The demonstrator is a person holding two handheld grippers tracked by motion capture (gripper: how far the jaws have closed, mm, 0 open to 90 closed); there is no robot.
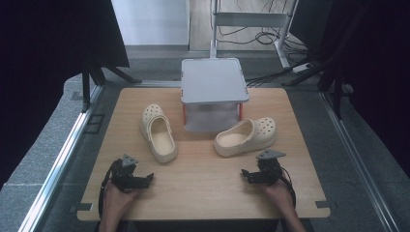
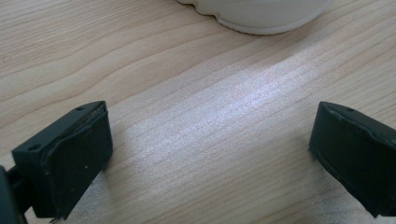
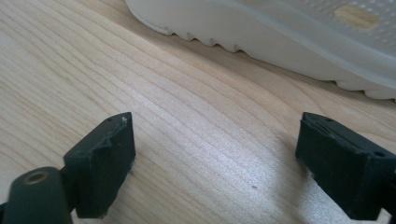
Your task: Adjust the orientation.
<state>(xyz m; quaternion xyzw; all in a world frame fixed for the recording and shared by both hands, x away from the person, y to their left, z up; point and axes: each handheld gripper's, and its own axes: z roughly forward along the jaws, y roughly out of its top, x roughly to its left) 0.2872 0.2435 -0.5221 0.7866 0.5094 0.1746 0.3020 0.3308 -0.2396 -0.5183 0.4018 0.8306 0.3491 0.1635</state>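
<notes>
At the near edge of the table (image 1: 203,193), a pale wooden board with fine straight grain and rounded corners, two hands rest with a gripper each. The left gripper (image 1: 141,180) lies low on the wood, its matte black, blocky jaws standing wide apart with nothing but bare grain between them; its own view shows their chamfered, slightly worn pad edges. The right gripper (image 1: 247,175) sits the same way at the other side, jaws spread wide and empty, a grey three-cornered plate on top.

Just beyond the left gripper lies the left clog (image 1: 157,131), a cream, smooth foam shoe with a rounded toe dotted with round holes, toe pointing away, open heel toward the person. In the left gripper view its curved sole rim (image 2: 261,16) shows close ahead.

Just beyond the right gripper lies the right clog (image 1: 245,137), the same cream foam, turned crosswise with its perforated toe to the right. In the right gripper view its sole edge (image 3: 261,32) is ribbed with small notches.

Behind and between the clogs stands a box (image 1: 212,116) with translucent walls, orange corner posts and a flat grey lid (image 1: 213,79) with rounded corners.
</notes>
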